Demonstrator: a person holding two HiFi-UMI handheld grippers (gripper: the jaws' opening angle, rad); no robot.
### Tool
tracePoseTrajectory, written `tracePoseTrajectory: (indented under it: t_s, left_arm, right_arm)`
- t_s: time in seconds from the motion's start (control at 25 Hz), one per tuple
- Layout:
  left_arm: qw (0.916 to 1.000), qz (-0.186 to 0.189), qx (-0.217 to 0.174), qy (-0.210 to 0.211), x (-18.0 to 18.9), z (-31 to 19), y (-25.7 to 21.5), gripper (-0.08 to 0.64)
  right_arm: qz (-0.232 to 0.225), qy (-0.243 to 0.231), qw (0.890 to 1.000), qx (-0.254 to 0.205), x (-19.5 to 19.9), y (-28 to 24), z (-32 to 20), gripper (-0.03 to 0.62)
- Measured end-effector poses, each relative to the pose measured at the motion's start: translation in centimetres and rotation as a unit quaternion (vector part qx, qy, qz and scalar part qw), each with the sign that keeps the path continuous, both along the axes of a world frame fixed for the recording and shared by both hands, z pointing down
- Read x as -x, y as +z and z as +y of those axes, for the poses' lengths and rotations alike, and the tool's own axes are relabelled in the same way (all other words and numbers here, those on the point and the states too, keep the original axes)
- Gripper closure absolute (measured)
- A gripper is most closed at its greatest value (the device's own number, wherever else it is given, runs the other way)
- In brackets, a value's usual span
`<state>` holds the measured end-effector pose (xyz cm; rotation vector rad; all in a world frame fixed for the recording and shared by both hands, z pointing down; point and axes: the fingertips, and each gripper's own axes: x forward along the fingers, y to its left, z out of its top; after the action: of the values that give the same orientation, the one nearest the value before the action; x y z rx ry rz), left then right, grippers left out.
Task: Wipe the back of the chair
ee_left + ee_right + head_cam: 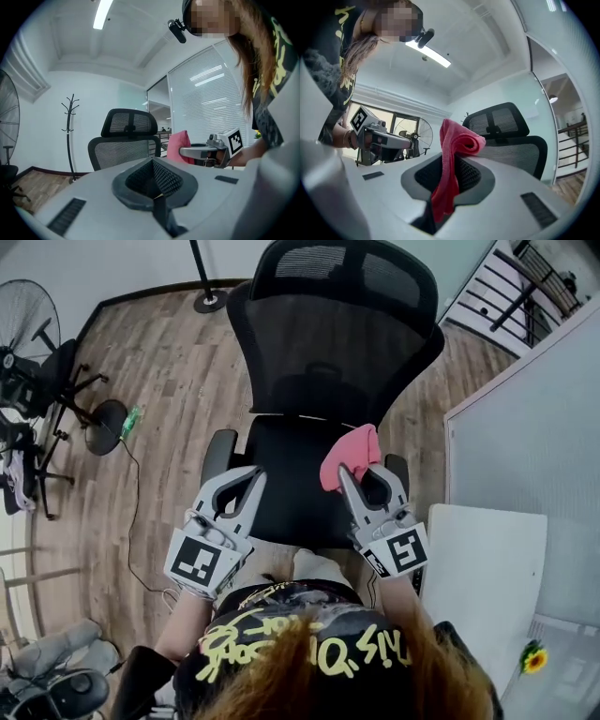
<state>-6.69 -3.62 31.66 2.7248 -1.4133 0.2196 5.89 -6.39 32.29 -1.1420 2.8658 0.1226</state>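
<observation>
Ahead of me and below, the chair (328,343) stands on the wood floor (169,381) with its seat (291,474) toward me and its mesh back on the far side. The headrest (342,268) sits on top of the back. I hold both tools over the seat, short of the back, with neither touching the mesh.

Right gripper (361,474): jaws clamped on the cloth (349,454). The right gripper view shows the pink cloth pinched between the jaw pads. A rolled fold sticks up past the tips and a tail hangs down through the gap behind them. In the head view the cloth bunches at the jaw tips, over the right rear part of the seat and just below the lower edge of the back.

Left gripper (239,482): jaws brought together, nothing between them. The left gripper view shows the two pads meeting along one seam, with only the moulded hollow behind the tips left clear. This tool hovers over the left side of the seat, level with the right one and apart from it.

Surroundings: a fan (23,320) stands well off to my left. A coat stand (69,131) stands against the far wall behind the chair. A white desk (483,559) stands beside my right arm, with a small yellow flower (533,659) near it.
</observation>
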Motion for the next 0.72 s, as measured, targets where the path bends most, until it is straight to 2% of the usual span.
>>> tracePoseTrajectory:
  t_s: [0.12, 0.32, 0.48, 0.72]
  left_arm:
    - [0.9997, -0.003, 0.003, 0.024, 1.1, 1.3, 0.2, 0.571]
    - [0.9990, -0.004, 0.004, 0.045, 3.3, 4.2, 0.6, 0.571]
    - [0.9975, 0.001, -0.001, 0.070, 3.6, 6.9, 0.9, 0.571]
    - [0.9974, 0.004, -0.009, 0.072, 3.4, 9.8, 0.3, 0.571]
  right_arm:
    - [0.009, 0.037, 0.999, -0.004, 0.2, 0.0, 1.7, 0.531]
    - [-0.011, 0.083, 0.996, 0.009, 0.7, 0.5, 6.1, 0.531]
    - [-0.008, 0.095, 0.995, 0.014, 1.2, 1.3, 9.4, 0.531]
    - [-0.012, 0.106, 0.994, 0.006, 1.0, 0.4, 12.8, 0.531]
